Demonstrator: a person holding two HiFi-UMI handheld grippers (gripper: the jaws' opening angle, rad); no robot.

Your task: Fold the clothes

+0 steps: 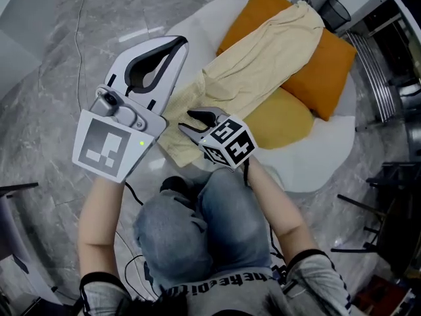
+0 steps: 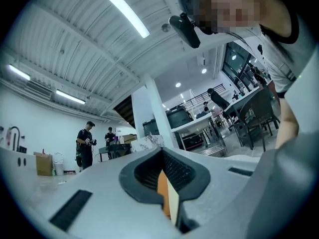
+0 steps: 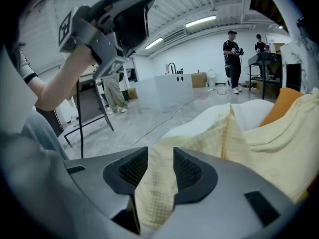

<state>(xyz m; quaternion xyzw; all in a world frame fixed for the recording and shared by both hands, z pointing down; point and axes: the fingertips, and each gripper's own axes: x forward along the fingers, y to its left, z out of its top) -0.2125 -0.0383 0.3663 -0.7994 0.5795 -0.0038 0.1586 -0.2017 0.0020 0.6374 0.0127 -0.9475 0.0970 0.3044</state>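
- Right gripper [image 1: 187, 122]: jaws closed partway on the near corner of the pale yellow garment [image 1: 256, 68]. The checked cloth fills the gap and touches both pads [image 3: 189, 171].
- Left gripper [image 1: 179, 42]: raised clear of the cloth, jaws drawn to a narrow slit, nothing held.
- Garment lies lengthwise over an orange cushion [image 1: 325, 71] and a yellow cushion [image 1: 286, 120] on a white round seat [image 1: 322, 160].

Hidden under the right gripper [image 1: 188, 122]: near edge of the pale yellow garment [image 1: 256, 71]. Partly covered by that garment: orange cushion [image 1: 323, 71], yellow cushion [image 1: 281, 120]. Cut off at the right edge: metal rack [image 1: 380, 71]. Too small to detail: two distant people [image 3: 233, 51].
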